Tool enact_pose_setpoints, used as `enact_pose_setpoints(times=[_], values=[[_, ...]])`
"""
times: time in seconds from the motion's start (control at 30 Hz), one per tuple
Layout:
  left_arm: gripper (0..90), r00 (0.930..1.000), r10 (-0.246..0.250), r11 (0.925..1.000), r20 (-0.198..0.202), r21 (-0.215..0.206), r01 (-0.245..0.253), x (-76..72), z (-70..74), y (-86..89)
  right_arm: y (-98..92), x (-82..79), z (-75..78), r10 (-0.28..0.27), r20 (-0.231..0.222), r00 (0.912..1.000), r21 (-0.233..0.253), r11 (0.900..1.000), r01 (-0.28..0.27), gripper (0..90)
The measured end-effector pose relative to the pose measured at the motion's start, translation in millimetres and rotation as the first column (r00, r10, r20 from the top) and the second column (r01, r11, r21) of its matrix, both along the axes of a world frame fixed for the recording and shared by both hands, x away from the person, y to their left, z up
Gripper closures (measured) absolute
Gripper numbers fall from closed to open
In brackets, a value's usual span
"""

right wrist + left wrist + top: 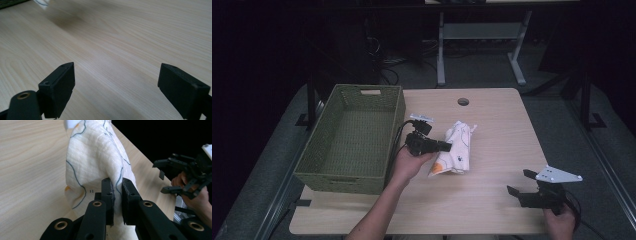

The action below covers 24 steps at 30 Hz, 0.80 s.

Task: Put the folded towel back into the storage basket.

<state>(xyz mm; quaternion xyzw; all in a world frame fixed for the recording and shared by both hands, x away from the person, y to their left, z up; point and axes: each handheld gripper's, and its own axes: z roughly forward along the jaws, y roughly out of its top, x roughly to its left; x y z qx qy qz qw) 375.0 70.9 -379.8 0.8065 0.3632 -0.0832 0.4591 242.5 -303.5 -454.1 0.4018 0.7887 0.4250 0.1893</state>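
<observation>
Left gripper view is showing the left gripper (116, 195) pinching a raised fold of the cloth (95, 162), its jaws pressed together on a thin ridge of fabric with the rest of the cloth hanging and bunching toward the surface (30, 170). In the high view the cloth (455, 148) is lying near the middle of the surface (492, 200), just right of the basket (352, 137), with the left gripper (447, 146) reaching into its left edge.

The hold is looking slim: only a narrow pleat is sitting between the pads, so a quick lift or a sideways tug toward the basket is likely to let the fabric slide out. The loose bulk is trailing below the grip, so it could catch on the basket's near wall and drape over the rim rather than dropping inside. A drag across the surface could also undo whatever folding the cloth has.

The right gripper (518, 183) is resting near the front right corner, well apart from the cloth, its jaws spread wide over bare wood in the right gripper view (116, 92); it is giving no support if the cloth slips.

Counting: one cloth, one basket, two grippers, one surface.
</observation>
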Motion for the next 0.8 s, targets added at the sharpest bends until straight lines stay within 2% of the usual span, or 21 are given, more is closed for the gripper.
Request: enact_pose_setpoints(times=[0.17, 0.3, 0.4, 0.6, 0.8], values=[[82.8, 0.9999, -0.014, 0.9998, -0.009, 0.011, 0.014, 3.0, 5.2, 4.6, -2.5, 0.8, -0.2, -0.007, -0.005, 1.0000, 0.012, 1.000, 0.007, 13.8], [82.7, 0.9998, -0.015, 0.9999, -0.016, -0.006, 0.015, 3.9, 11.3, 11.5, -4.1, 0.4, -0.9, -0.014, -0.013, 0.9998, 0.014, 1.000, 0.014, 13.8], [82.7, 0.9999, -0.012, 0.9998, -0.005, -0.015, 0.012, 2.3, 17.8, 15.1, -5.3, -0.2, -0.5, -0.015, -0.013, 0.9998, 0.011, 1.000, 0.016, 13.8], [82.6, 0.9999, -0.009, 0.9983, -0.013, -0.058, 0.008, -1.3, 26.0, 26.3, -7.5, 0.5, -1.4, -0.034, -0.011, 0.9994, 0.010, 0.999, 0.034, 13.8], [82.6, 0.9999, 0.009, 0.9976, -0.006, -0.068, -0.009, -0.6, 35.6, 37.8, -6.3, 0.7, -1.7, -0.031, -0.013, 0.9994, 0.002, 1.000, 0.031, 13.8]])
